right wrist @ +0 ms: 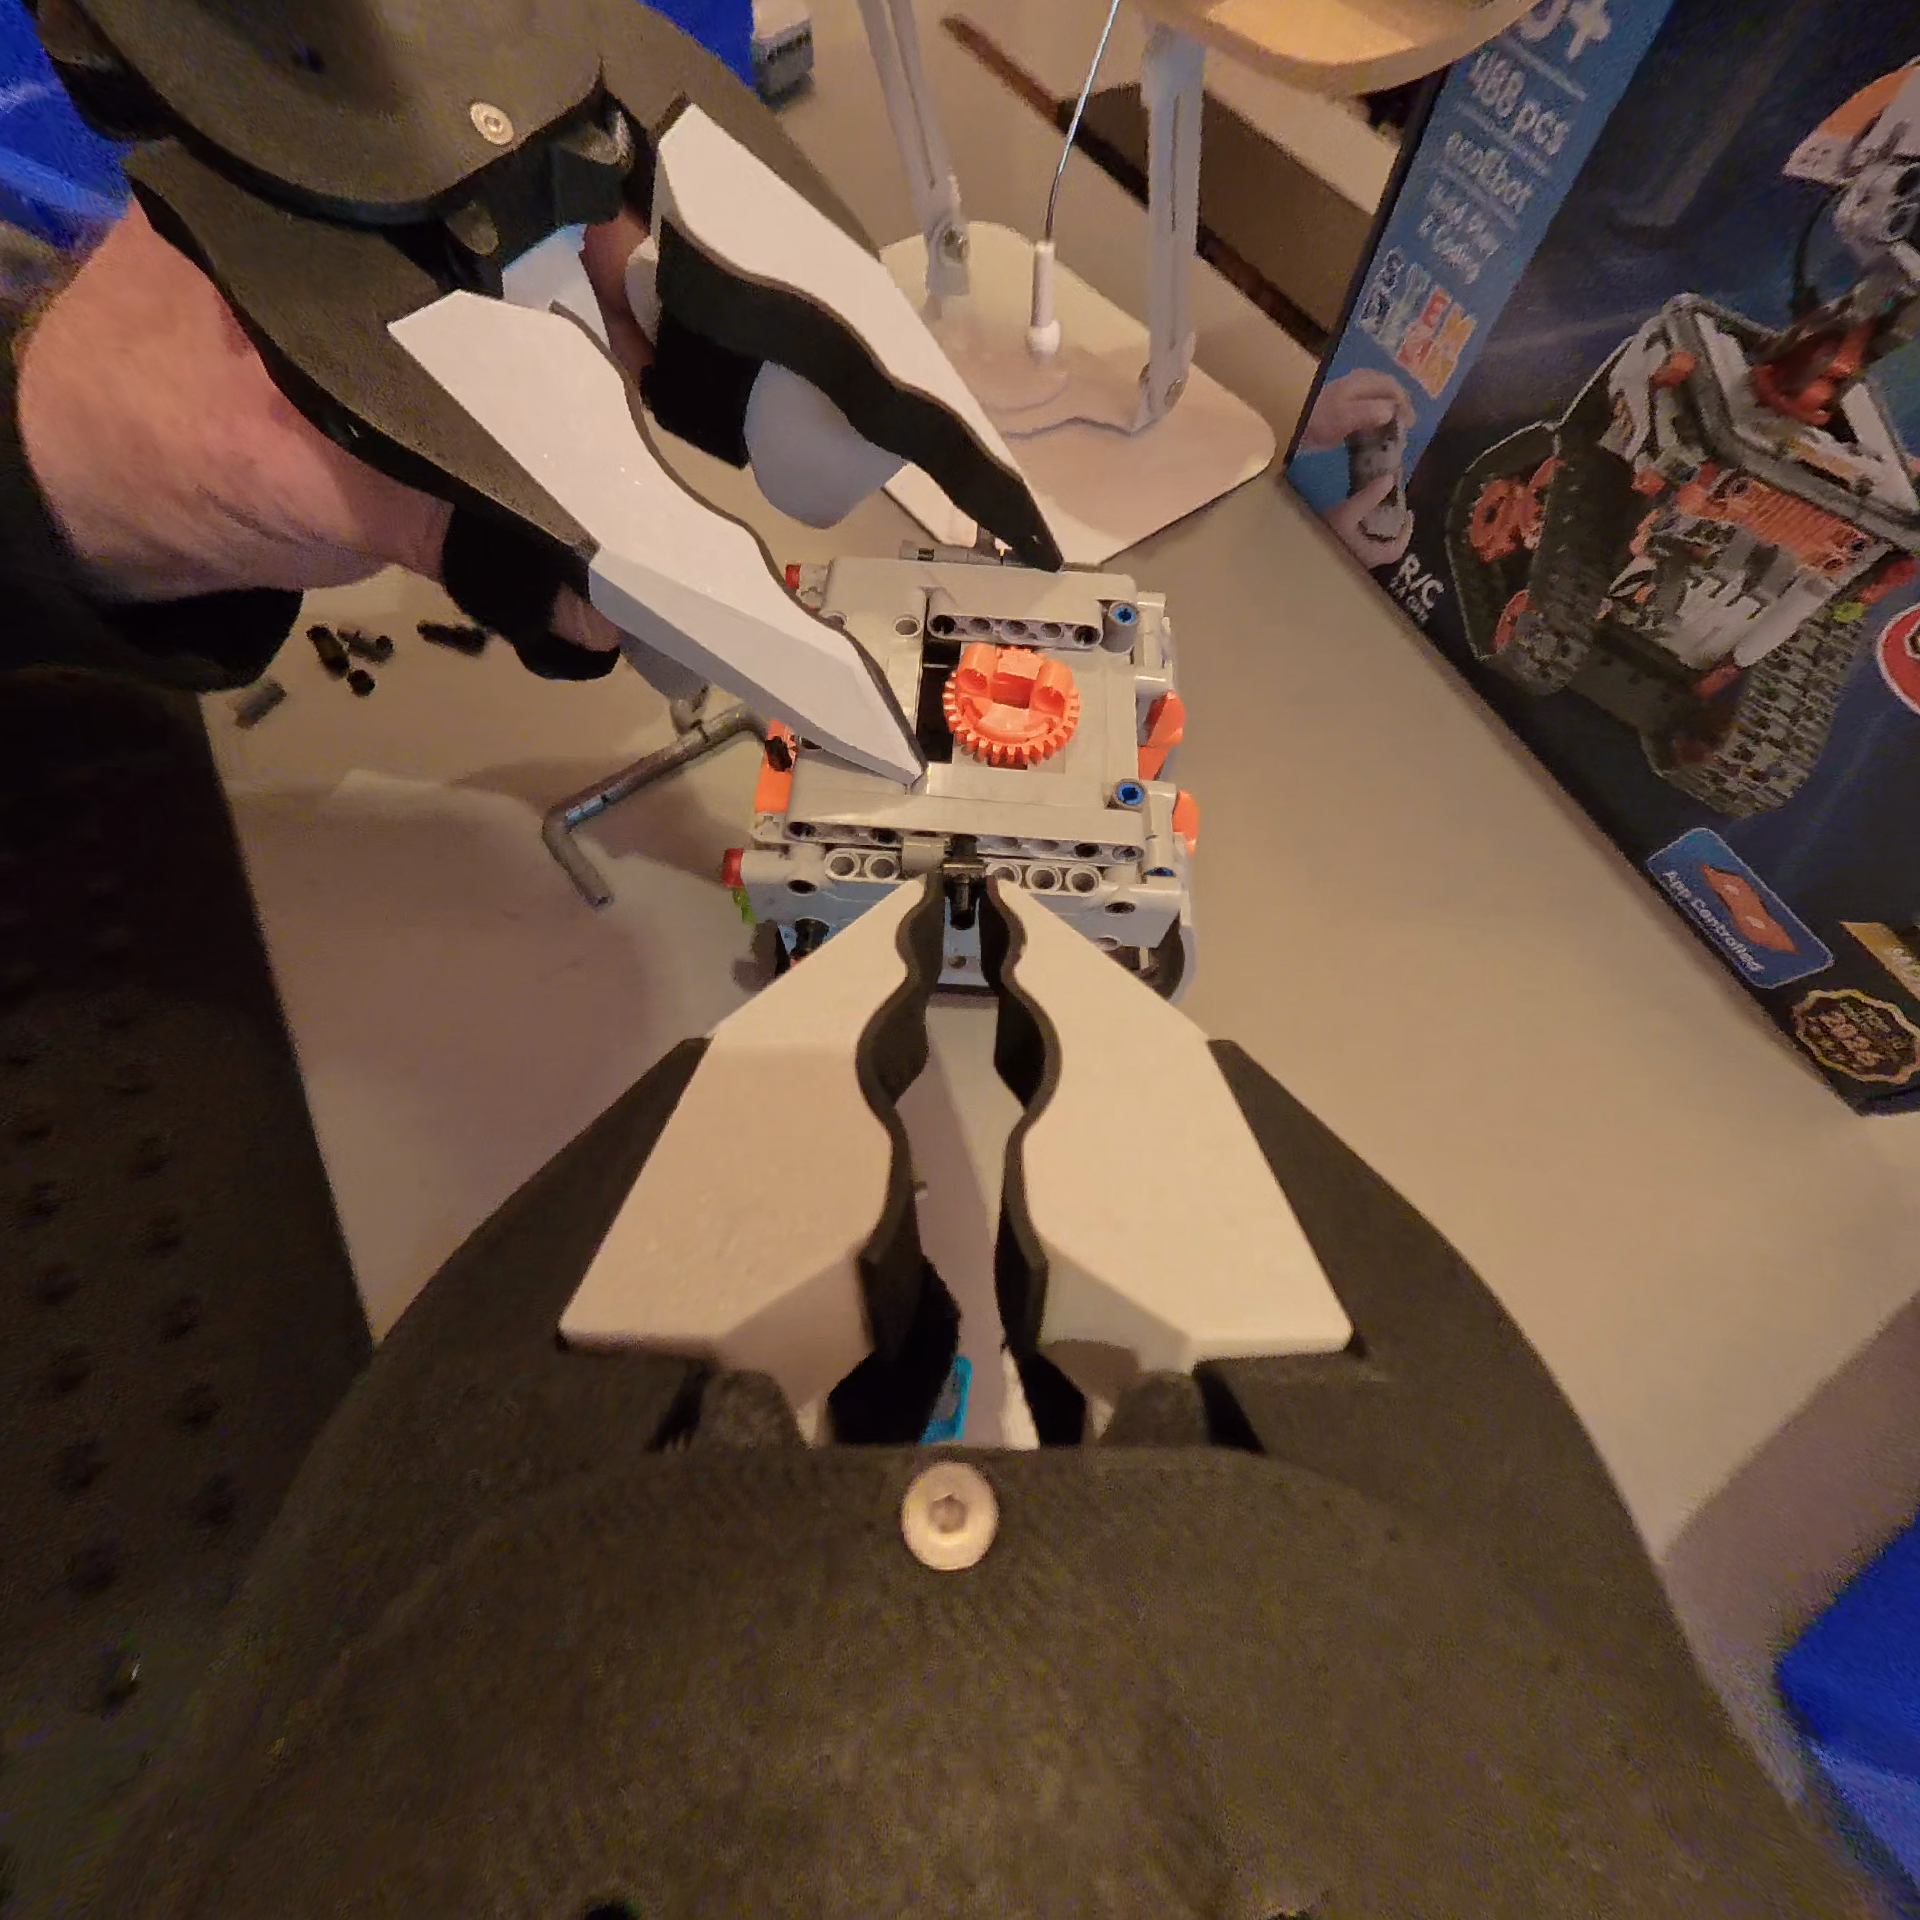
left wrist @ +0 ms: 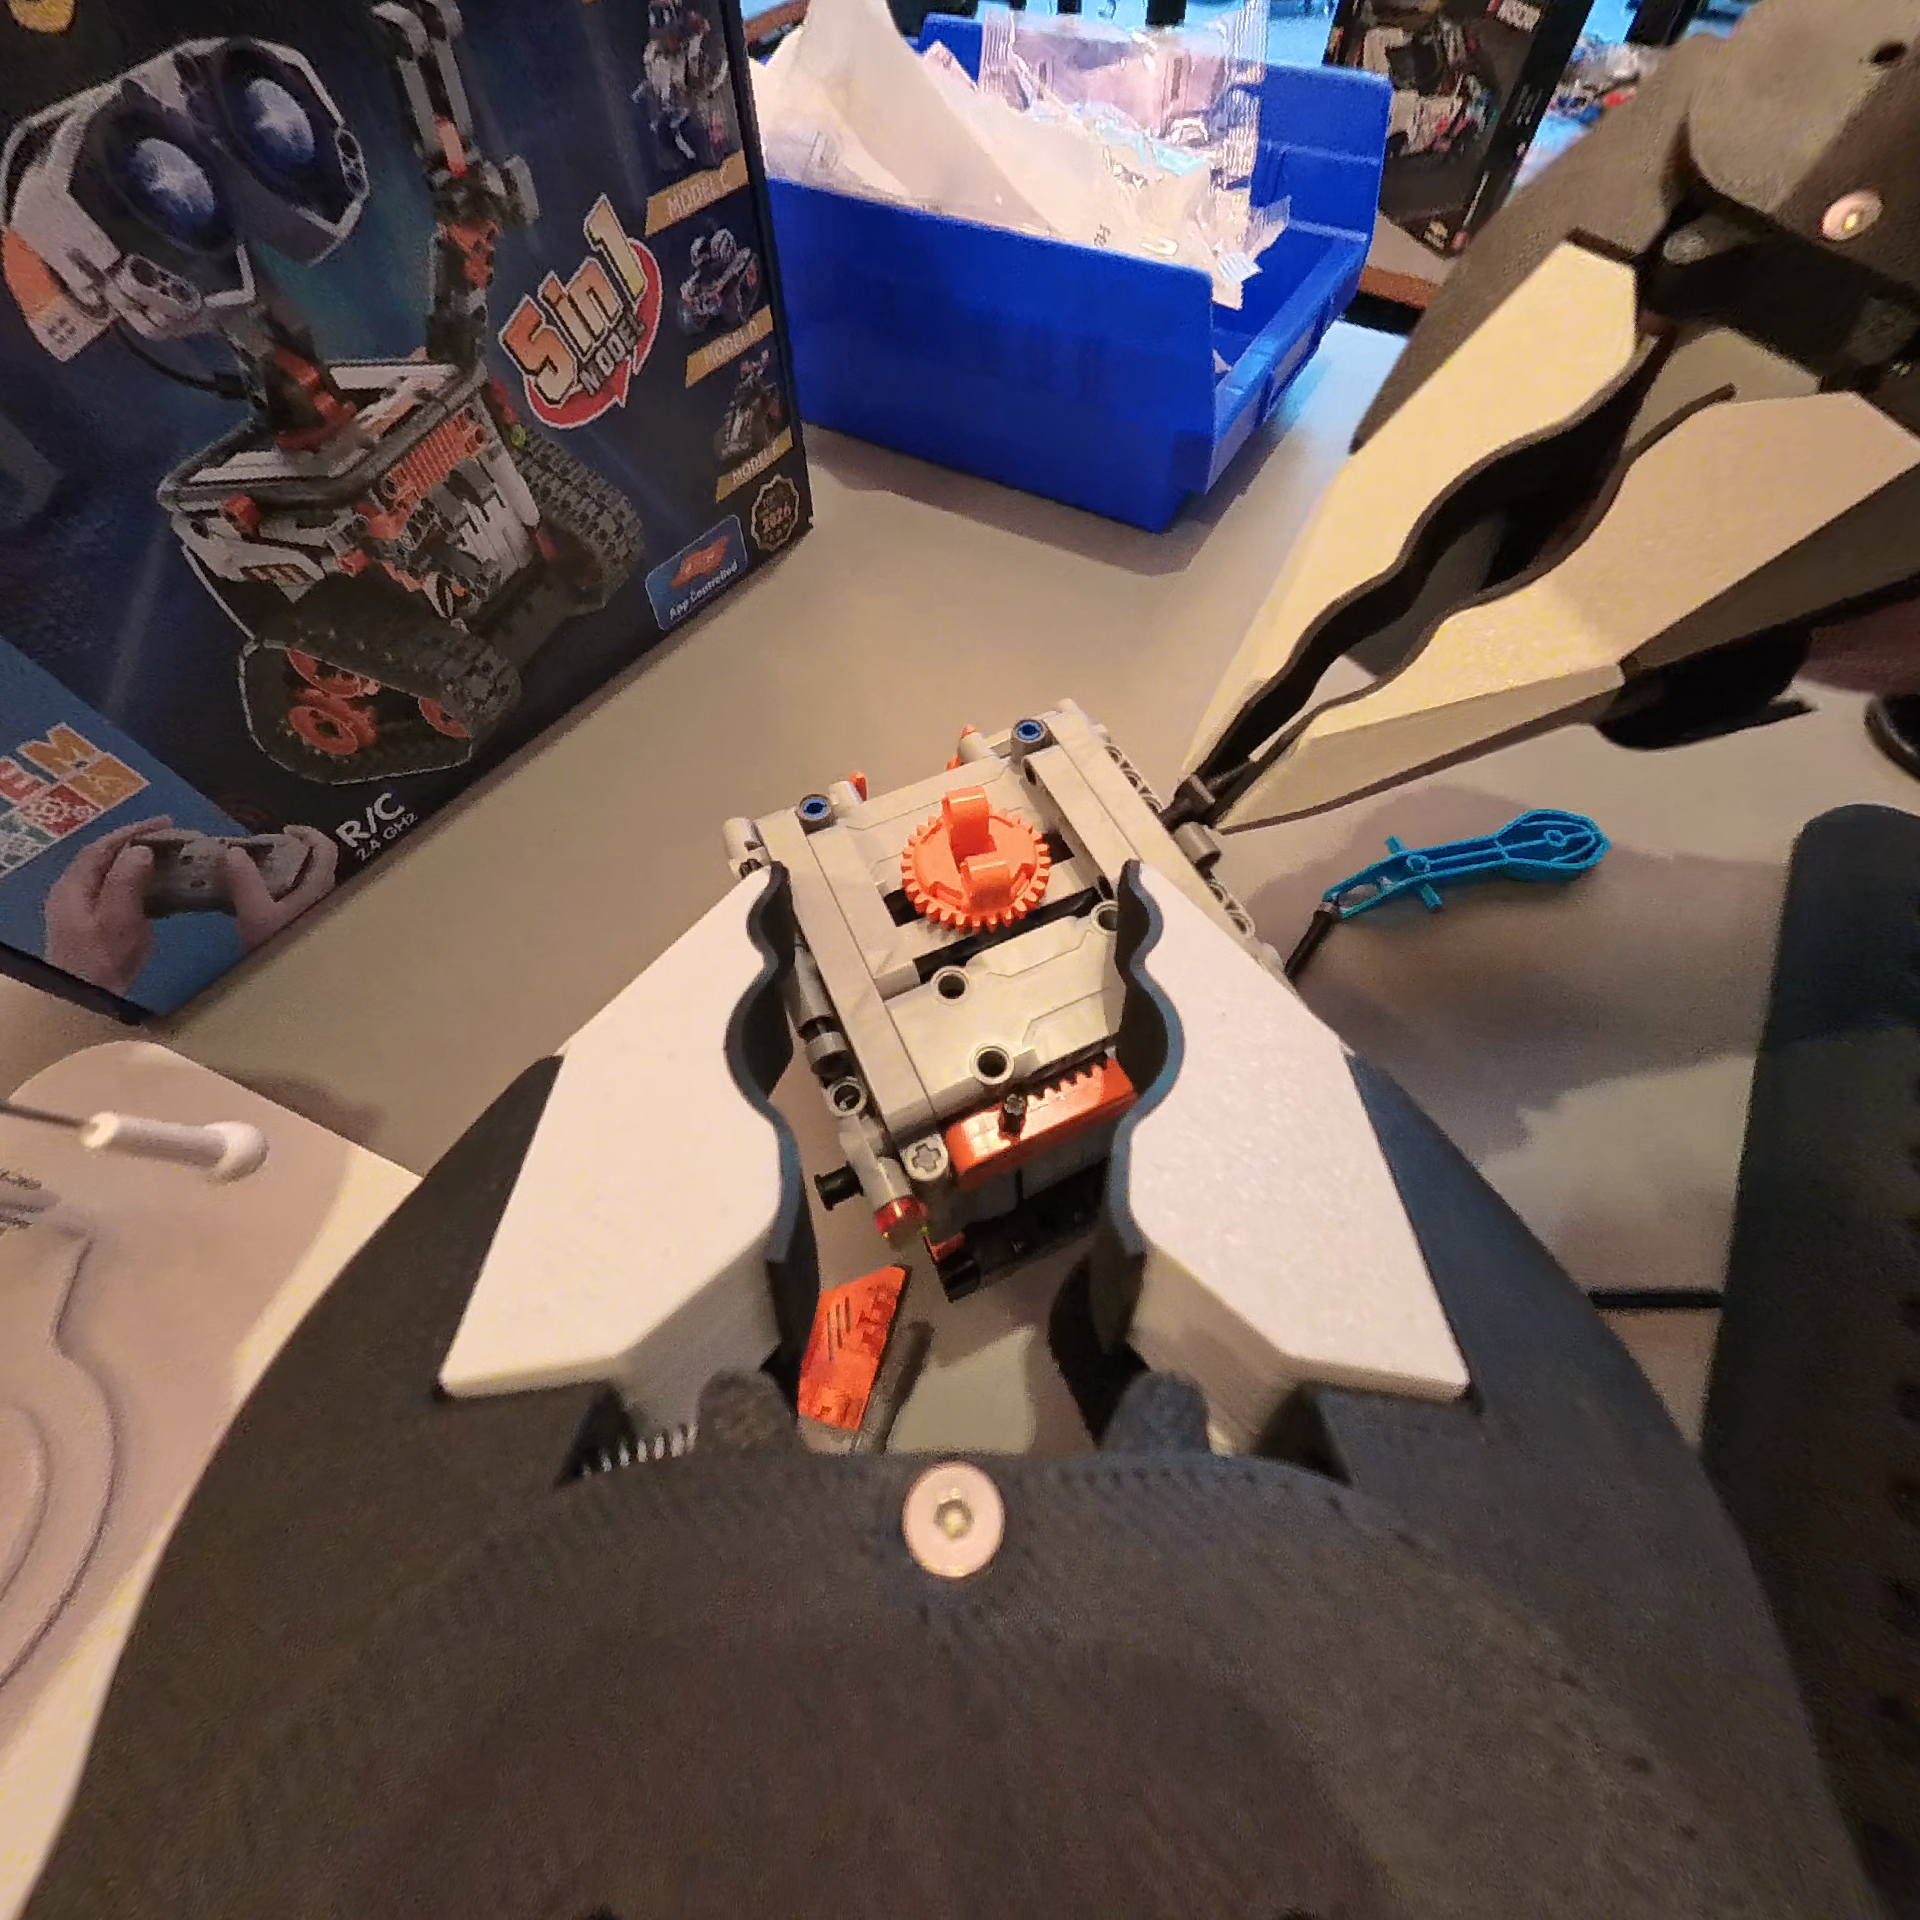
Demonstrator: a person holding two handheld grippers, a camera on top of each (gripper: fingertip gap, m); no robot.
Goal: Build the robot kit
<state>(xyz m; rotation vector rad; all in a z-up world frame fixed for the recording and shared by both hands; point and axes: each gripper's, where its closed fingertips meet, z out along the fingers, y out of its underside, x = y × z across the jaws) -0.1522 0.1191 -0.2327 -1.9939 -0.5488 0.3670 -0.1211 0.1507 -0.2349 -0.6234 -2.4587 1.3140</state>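
Fingers of the left gripper clasped the grey brick model mid-frame; the right gripper pinched a small black pin (at the model's edge).

Lower half of the grey brick model vanishes between the left claw fingers in the left wrist view. The toy box runs off the right edge of the right wrist view. Small dark bits at middle left, too tiny to tell. Something blue peeks behind the right claw, mostly hidden.
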